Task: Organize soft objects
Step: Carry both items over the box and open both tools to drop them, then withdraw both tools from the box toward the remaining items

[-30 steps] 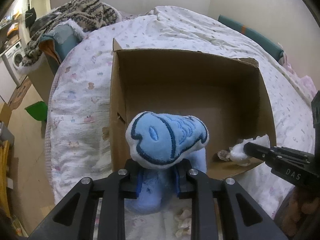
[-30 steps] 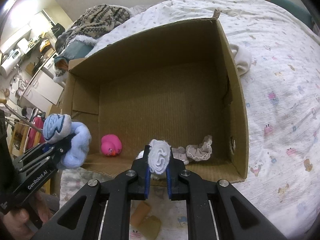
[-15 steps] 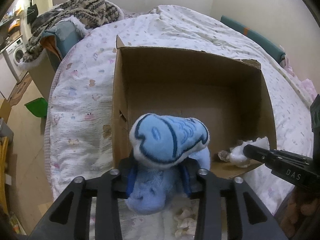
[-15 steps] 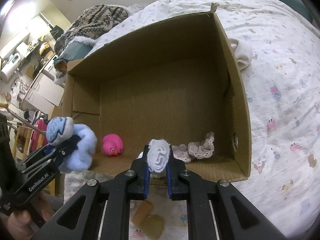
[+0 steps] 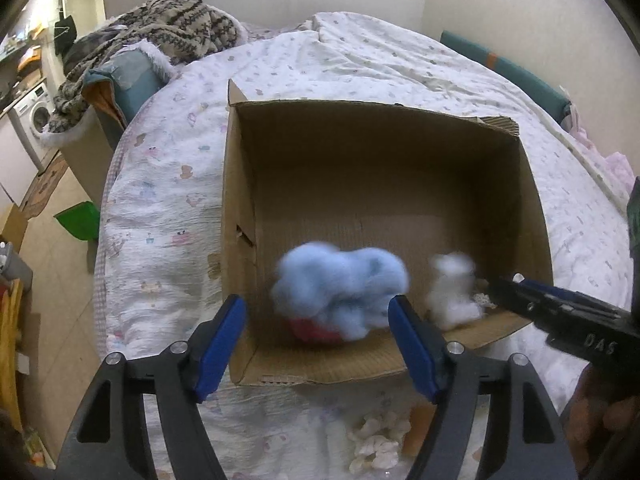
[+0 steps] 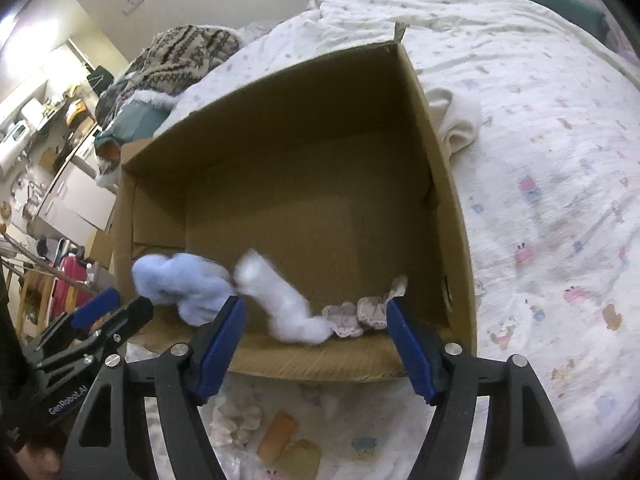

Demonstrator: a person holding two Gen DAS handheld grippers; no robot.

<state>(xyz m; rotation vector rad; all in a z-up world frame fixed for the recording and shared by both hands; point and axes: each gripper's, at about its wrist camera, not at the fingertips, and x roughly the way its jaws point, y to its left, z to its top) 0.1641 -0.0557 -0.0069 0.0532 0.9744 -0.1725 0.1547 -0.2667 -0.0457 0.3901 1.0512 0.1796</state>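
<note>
Here both grippers stand wide open at the near edge of an open brown cardboard box [image 5: 384, 184] that lies on a bed covered with a white quilt printed with small pastel animals [image 5: 160, 216]. The left gripper [image 5: 318, 346] holds nothing; its blue-padded fingers [image 5: 218, 342] are spread far apart, and just ahead of them, between the two pads, a blurred light-blue plush toy [image 5: 344, 284] sits inside the box near the front wall, with a small patch of pink-red showing beneath it. The right gripper [image 6: 312, 348] is likewise spread and empty, and ahead of its left finger a blurred white fluffy soft item [image 6: 280, 304] is inside the box, touching or nearly touching the blue plush on its left. Just to the right of the white item, still between the right gripper's fingers, a crumpled beige lace-edged cloth [image 6: 364, 312] rests on the box floor against the front wall. Beyond the box's right wall, a folded cream cloth [image 6: 456, 120] lies on the quilt. Below both grippers, outside the box, a small white crumpled scrap [image 5: 376, 440] and a tan cylindrical piece [image 6: 278, 436] lie on the quilt. A patterned knit blanket [image 5: 168, 28] is heaped far ahead to the left.
</note>
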